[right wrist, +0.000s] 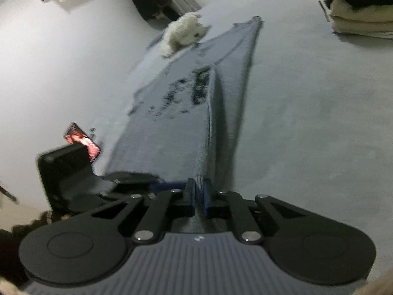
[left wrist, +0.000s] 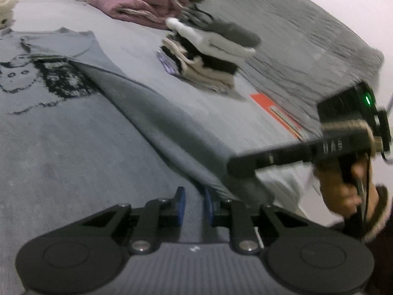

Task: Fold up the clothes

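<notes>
We see both grippers — left gripper (left wrist: 194, 205), right gripper (right wrist: 199, 193) — clenched on the grey T-shirt (left wrist: 61, 127); its hem hidden beneath them, blurred.

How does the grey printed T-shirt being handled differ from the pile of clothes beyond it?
The grey printed T-shirt lies spread out with one side folded over; the pile of folded clothes is finished and stacked. The shirt is one grey garment; the pile mixes white, black, beige and dark grey. Both rest on the grey bed cover.
</notes>
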The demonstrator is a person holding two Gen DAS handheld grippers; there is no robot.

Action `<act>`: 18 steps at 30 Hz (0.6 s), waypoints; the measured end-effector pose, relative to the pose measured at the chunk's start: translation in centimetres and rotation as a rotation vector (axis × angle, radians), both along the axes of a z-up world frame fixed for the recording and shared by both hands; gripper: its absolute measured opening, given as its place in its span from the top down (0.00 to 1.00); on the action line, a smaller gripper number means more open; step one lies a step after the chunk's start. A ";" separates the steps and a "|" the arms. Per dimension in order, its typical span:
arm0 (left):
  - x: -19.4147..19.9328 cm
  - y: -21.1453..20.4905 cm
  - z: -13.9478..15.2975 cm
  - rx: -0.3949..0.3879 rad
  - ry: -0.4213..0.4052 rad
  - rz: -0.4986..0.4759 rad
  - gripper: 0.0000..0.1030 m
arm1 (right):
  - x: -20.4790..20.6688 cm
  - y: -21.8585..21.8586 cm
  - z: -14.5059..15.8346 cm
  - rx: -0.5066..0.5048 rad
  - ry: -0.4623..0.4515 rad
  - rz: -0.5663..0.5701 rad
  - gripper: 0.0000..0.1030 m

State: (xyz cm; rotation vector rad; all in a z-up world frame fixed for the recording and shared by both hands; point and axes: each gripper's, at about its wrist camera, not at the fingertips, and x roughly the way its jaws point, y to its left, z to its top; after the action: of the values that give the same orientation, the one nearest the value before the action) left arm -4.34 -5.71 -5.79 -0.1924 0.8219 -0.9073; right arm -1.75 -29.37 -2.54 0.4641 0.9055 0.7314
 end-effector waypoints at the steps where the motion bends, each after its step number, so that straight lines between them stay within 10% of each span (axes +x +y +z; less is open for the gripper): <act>1: -0.4 -0.1 0.0 0.007 -0.007 -0.027 0.83 | 0.0 0.3 0.2 0.014 0.000 0.011 0.92; 18: -2.8 4.8 4.0 0.003 -0.004 -0.338 0.56 | 2.0 7.5 -0.9 -0.044 0.084 0.194 0.90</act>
State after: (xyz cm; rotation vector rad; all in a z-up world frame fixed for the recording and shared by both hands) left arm -7.17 -0.95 -1.83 -0.0490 0.8668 -1.2231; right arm 0.24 -21.82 -3.41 0.3732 1.0535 0.8722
